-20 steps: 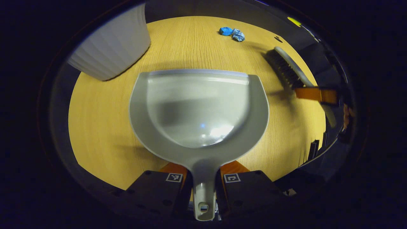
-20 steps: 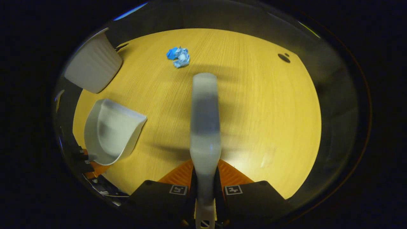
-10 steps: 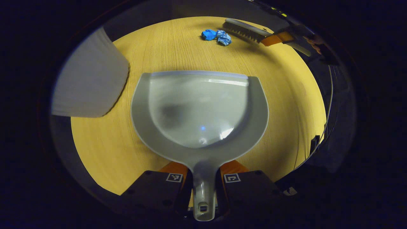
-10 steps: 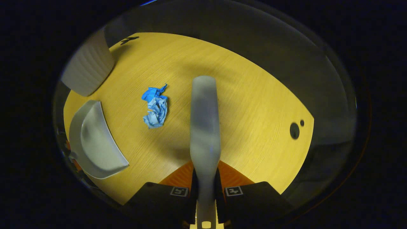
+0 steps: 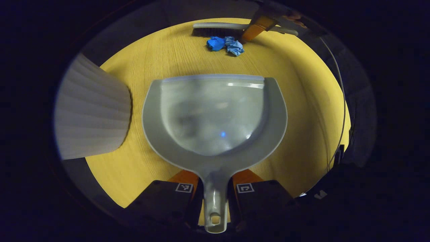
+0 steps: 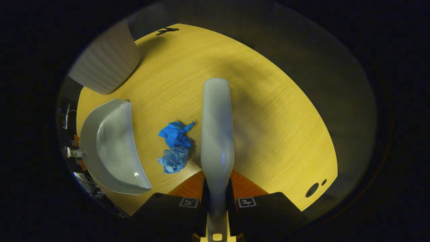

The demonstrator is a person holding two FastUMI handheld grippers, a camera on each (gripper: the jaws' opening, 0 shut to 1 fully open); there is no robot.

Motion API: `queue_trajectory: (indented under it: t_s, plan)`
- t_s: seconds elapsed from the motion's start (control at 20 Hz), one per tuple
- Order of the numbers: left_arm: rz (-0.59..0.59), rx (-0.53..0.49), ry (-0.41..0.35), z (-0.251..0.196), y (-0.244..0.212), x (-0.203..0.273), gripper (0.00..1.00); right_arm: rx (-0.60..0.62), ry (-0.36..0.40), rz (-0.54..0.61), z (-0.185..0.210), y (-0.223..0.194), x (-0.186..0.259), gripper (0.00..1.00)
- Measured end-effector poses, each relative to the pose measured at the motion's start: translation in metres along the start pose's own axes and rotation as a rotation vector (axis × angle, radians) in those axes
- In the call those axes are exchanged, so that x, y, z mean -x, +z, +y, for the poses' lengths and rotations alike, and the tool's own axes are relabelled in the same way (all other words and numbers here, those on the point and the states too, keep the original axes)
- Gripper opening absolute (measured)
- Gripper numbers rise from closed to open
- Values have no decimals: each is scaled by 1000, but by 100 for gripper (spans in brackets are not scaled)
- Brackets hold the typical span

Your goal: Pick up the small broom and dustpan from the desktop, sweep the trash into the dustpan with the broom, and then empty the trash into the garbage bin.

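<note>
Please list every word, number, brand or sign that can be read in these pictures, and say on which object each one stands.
There is no readable text.
Square black-and-white code marks on the left gripper and the right gripper: patterns, not words.
The dustpan, brush, blue trash and white bin carry no print that I can see.

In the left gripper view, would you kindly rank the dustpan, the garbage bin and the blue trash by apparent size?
1. dustpan, though it sits nearest the camera
2. garbage bin, partly cut off at the edge
3. blue trash, clearly smallest
</note>
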State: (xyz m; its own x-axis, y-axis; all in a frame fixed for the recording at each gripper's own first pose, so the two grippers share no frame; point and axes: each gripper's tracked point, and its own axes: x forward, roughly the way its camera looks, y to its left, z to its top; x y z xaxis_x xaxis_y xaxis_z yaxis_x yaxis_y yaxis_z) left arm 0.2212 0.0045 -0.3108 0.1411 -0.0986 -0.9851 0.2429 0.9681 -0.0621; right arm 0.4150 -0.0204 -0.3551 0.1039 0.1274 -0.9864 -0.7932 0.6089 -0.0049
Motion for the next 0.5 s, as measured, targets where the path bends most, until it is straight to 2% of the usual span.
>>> queue_trajectory:
  t_s: [0.05,0.1,0.15,0.2,0.3,0.35,0.4,0.5]
  plan:
    - [-14,-7,-4,-1,2,0,31,33,26,27,13,-7,-1,28]
    - [-39,-9,-5,-1,4,2,30,67,70,67,31,-18,-3,33]
    - [-76,-11,-12,-3,7,2,31,91,128,93,51,-29,0,28]
    - [-108,-16,-25,-5,7,5,30,103,186,97,71,-37,5,28]
    - [-135,-26,-45,-5,4,10,31,61,291,88,106,-45,19,28]
    - [-146,-27,-53,-6,1,11,31,18,348,83,122,-47,27,31]
    - [-149,-23,-61,-5,-1,11,31,-15,387,82,142,-52,31,28]
    - [-169,-17,-69,-2,1,11,31,0,373,66,155,-56,40,28]
